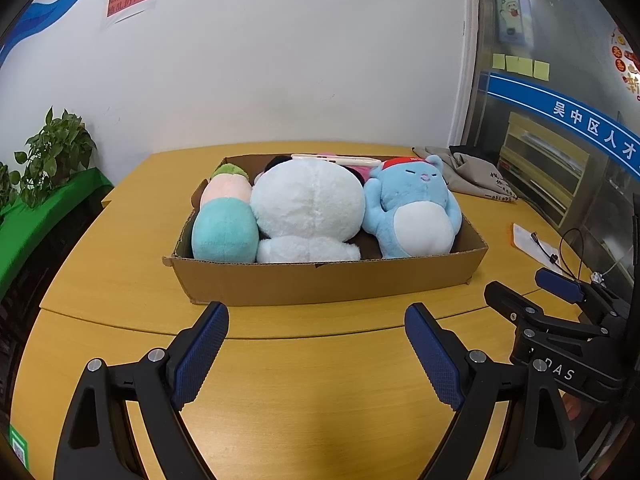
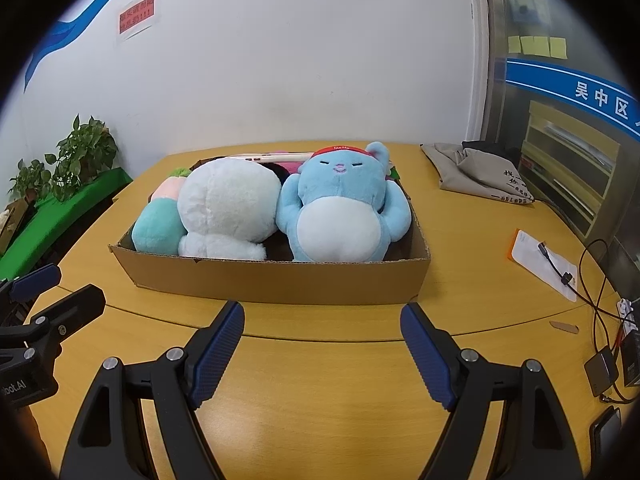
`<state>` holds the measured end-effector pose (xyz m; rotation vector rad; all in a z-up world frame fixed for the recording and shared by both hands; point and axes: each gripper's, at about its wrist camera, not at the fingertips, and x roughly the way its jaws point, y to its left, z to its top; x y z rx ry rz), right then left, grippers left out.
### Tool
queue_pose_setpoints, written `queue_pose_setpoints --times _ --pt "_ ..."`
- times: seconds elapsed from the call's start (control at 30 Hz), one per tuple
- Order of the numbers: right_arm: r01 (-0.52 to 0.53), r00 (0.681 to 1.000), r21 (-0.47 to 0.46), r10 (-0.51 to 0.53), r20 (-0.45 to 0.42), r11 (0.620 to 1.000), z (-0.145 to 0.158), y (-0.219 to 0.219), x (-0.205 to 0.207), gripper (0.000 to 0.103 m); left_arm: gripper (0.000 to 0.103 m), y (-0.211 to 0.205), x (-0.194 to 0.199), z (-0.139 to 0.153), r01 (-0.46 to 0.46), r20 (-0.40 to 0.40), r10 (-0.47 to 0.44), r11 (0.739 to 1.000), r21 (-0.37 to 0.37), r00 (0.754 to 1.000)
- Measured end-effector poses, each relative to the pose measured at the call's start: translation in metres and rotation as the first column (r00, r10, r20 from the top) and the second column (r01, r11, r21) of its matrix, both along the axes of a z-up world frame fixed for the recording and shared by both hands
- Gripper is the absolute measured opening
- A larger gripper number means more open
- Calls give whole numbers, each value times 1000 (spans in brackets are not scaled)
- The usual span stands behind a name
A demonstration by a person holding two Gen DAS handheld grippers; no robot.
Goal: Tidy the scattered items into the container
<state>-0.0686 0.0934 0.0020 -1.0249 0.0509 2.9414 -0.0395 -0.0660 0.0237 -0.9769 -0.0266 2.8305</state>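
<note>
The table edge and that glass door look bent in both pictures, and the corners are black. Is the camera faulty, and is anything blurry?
No fault: in the left wrist view the fisheye lens bows the table and glass door and blacks out the corners; the right wrist view shows the same curving. Both are evenly lit, with the cardboard box and blue plush sharp; only far edges soften.

A grey cloth bag (image 2: pixel 480 174), potted plant (image 2: pixel 86 156) and 4 sticky notes (image 2: pixel 538 46) surround the table (image 2: pixel 320 380).
</note>
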Motion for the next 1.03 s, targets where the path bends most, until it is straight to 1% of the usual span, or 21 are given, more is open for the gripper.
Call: queue_pose_setpoints --times 0.37,0.47,0.57,0.8,0.87,0.9,0.97,1.0,1.03 --pt "-1 1000 0 1 6 1000 -2 -1 -1 80 93 1 -1 -6 -8 11 9 1000 -18 1000" --pt "-7 1000 0 7 7 1000 -2 -2 -1 80 93 2 -2 -7 10 17 -10 1000 -7 1000" --pt "-8 1000 -1 8 5 1000 -2 -2 -1 80 93 3 -1 -8 3 22 -3 1000 -9 1000" --pt "-6 1000 -2 6 2 1000 -2 -2 0 80 93 3 -1 -10 9 40 -10 1000 27 999" --pt "-8 1000 -4 8 2 1000 -3 -3 0 80 95 3 1 -8 12 36 -14 999 41 999" --pt "-7 1000 -4 7 0 1000 -3 -2 0 80 98 3 3 -7 4 36 -5 999 41 999" --pt "-8 1000 -5 8 0 1000 -3 -2 0 80 100 7 7 -7 -40 31 41 999 -9 999" --pt "-9 1000 -7 9 3 1000 -3 -2 1 80 100 10 9 -6 -44 27 45 999 -32 999" --pt "-9 1000 -7 9 4 1000 -4 -2 1 80 100 13 9 -7 -18 30 19 999 -35 999"
